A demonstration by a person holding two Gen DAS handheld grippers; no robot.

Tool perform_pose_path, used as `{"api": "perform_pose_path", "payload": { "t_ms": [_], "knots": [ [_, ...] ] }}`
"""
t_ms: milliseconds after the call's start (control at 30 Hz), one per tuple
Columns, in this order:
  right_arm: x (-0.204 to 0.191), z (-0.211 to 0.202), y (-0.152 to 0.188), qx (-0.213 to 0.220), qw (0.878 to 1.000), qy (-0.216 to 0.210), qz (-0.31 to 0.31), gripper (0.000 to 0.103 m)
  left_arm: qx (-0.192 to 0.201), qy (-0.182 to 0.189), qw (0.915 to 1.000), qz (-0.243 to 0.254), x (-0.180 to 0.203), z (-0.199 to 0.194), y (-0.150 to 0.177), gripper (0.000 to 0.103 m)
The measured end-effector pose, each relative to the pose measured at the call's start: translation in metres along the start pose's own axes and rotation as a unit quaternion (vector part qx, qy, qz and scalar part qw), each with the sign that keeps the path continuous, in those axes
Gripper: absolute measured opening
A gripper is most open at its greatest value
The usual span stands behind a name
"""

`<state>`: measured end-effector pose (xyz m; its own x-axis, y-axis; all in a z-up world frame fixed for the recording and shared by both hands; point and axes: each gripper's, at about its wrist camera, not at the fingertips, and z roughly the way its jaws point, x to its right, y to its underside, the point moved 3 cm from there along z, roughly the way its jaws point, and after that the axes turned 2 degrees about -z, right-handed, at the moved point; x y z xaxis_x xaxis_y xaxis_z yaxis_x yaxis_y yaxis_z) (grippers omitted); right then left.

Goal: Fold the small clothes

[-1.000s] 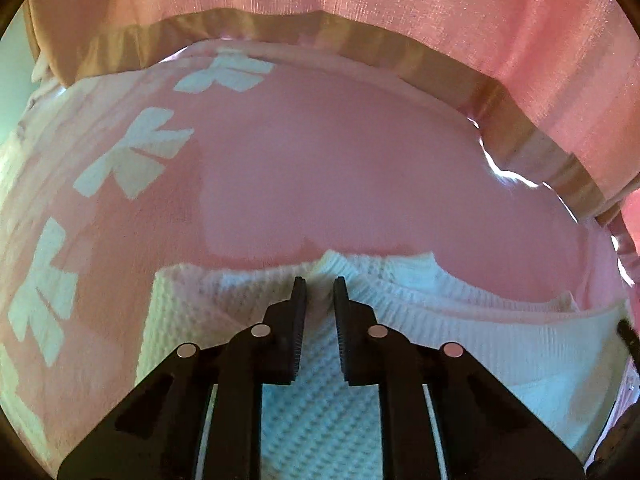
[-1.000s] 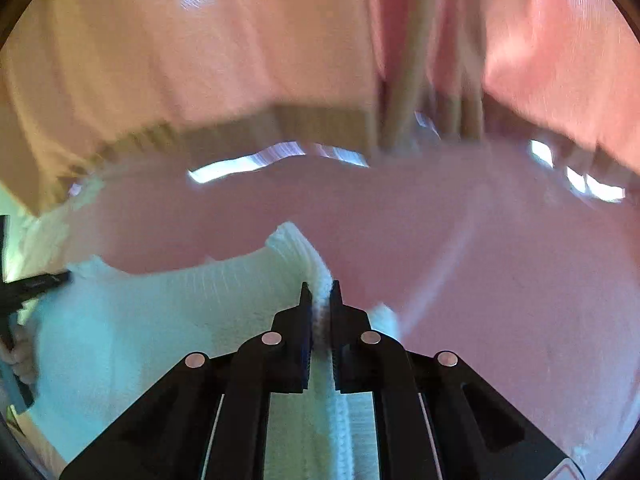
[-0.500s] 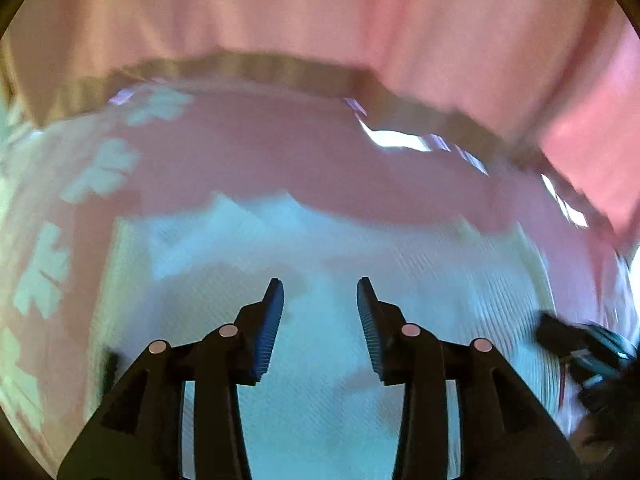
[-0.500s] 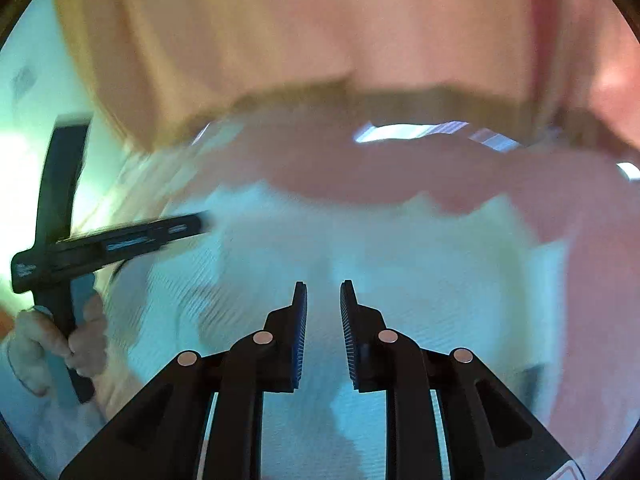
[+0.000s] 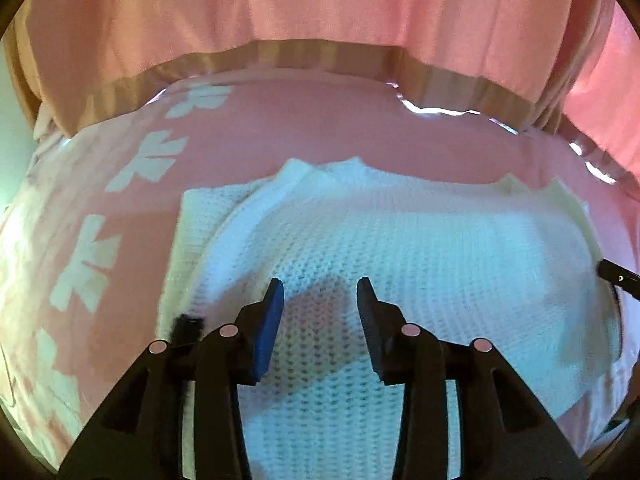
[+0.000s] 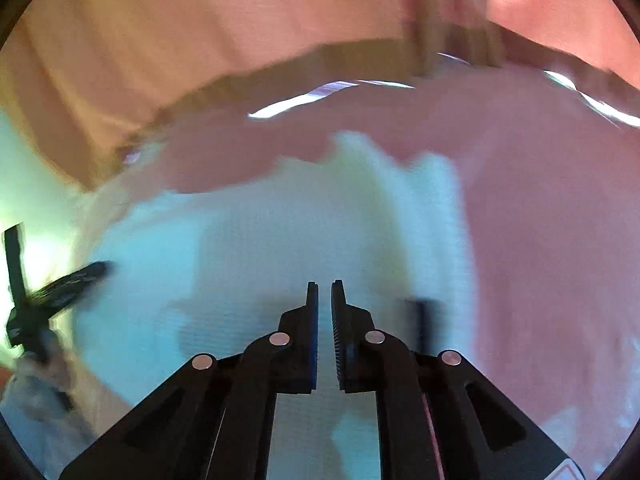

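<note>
A white knitted garment (image 5: 400, 248) lies folded flat on a pink cloth surface (image 5: 320, 120). My left gripper (image 5: 320, 300) hovers over its near part, open and empty. In the right wrist view the same garment (image 6: 260, 248) is blurred by motion. My right gripper (image 6: 325, 296) is above it with the jaws nearly together and nothing between them. The other gripper (image 6: 52, 292) shows at the left edge of the right wrist view.
The pink cloth has white bow-like prints (image 5: 148, 160) along the left. A pink curtain with a tan hem (image 5: 320, 52) hangs behind the surface. A person's hand (image 6: 36, 364) shows at the lower left of the right wrist view.
Both grippers let go of the white garment's edge and drew back. The garment now lies flat. The left jaws opened wide; the right jaws have closed to a narrow gap.
</note>
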<state>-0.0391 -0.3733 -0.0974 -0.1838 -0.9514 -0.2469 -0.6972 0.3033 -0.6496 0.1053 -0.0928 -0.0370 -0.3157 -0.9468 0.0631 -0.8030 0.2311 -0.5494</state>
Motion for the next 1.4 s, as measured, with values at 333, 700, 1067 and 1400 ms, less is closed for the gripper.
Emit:
{"api": "perform_pose_path", "payload": {
  "t_ms": [333, 700, 1067, 1400],
  "knots": [
    [0.022, 0.003, -0.029, 0.015, 0.998, 0.056, 0.031, 0.012, 0.005, 0.008, 0.9988, -0.049, -0.021, 0.001, -0.018, 0.049],
    [0.043, 0.052, -0.056, -0.009, 0.992, 0.122, 0.016, 0.0, -0.015, -0.036, 0.9982, -0.046, -0.019, 0.058, -0.045, 0.062],
    [-0.1, 0.025, 0.013, -0.018, 0.987, 0.009, -0.162, 0.008, -0.014, 0.007, 0.9998, 0.01, 0.031, -0.001, -0.003, 0.062],
    [-0.107, 0.035, 0.018, -0.038, 0.986, -0.004, -0.162, 0.005, -0.021, 0.004, 0.999, 0.039, 0.03, -0.007, 0.029, 0.068]
  ]
}}
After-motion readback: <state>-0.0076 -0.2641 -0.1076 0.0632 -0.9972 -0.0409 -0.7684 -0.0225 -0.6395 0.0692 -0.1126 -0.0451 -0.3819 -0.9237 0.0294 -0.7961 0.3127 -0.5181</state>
